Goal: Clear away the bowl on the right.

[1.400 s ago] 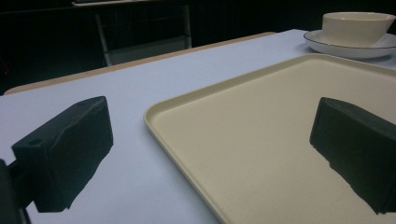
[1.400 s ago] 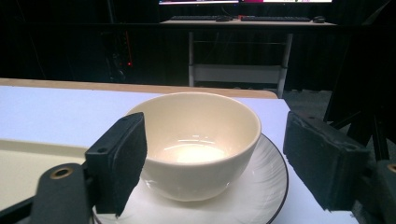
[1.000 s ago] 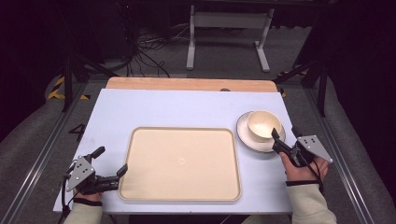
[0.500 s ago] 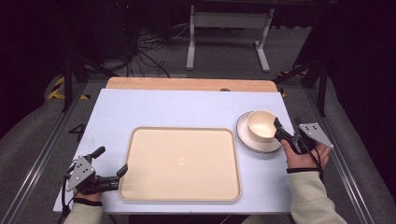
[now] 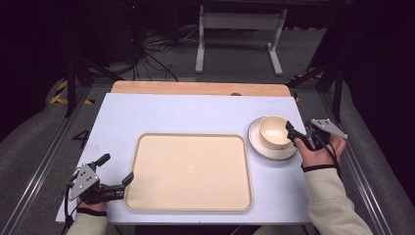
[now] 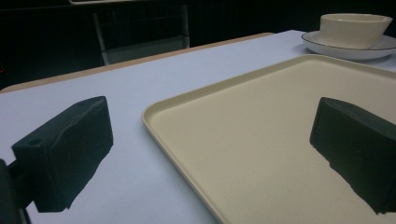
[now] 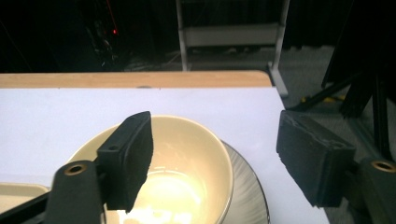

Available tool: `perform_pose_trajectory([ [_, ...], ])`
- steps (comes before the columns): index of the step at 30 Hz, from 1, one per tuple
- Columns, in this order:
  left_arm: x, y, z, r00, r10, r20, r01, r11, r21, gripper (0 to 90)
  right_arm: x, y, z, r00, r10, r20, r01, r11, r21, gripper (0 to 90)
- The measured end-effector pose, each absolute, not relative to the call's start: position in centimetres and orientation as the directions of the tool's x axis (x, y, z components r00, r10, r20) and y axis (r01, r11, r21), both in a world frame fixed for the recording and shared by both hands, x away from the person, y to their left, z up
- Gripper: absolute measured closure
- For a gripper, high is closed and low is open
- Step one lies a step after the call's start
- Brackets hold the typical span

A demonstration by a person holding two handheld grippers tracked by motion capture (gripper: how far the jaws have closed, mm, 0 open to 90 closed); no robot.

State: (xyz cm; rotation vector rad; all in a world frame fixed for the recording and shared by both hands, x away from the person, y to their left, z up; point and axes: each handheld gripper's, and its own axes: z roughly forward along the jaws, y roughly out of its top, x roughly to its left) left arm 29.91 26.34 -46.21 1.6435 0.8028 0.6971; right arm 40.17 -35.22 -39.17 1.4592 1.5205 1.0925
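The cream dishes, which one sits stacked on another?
The bowl: it rests on the dark-rimmed plate, right of the tray, which lies flat on the table.

Cream bowl (image 5: 274, 131): upright, empty, seated on white dark-rimmed saucer (image 5: 258, 145); right gripper (image 5: 298, 135) just beside, jaws apart astride near rim. Cream rectangular tray (image 5: 188, 171): flat, empty, left of saucer; left gripper (image 5: 116, 172), jaws apart, straddles its near-left corner.

Glossy cream bowl (image 7: 187, 172), glazed saucer (image 5: 259, 145), smooth matt tray (image 5: 188, 171), wooden table edge (image 5: 195, 88)
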Motion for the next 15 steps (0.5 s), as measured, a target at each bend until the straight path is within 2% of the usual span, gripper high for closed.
perform_pose_trajectory([
  [5, 29.9, 26.3, -46.2, 0.595, 0.803, 0.031, 0.145, -0.145, 0.979, 0.2, 41.1, -35.4, -39.2, -0.05, 0.997, 0.053, 0.463, -0.024, 0.886, 32.5],
  [15, 29.9, 26.3, -46.2, 0.599, 0.8, 0.027, 0.149, -0.145, 0.978, 0.2, 42.5, -35.7, -39.2, -0.035, 0.997, 0.074, 0.629, -0.036, 0.777, 32.8],
])
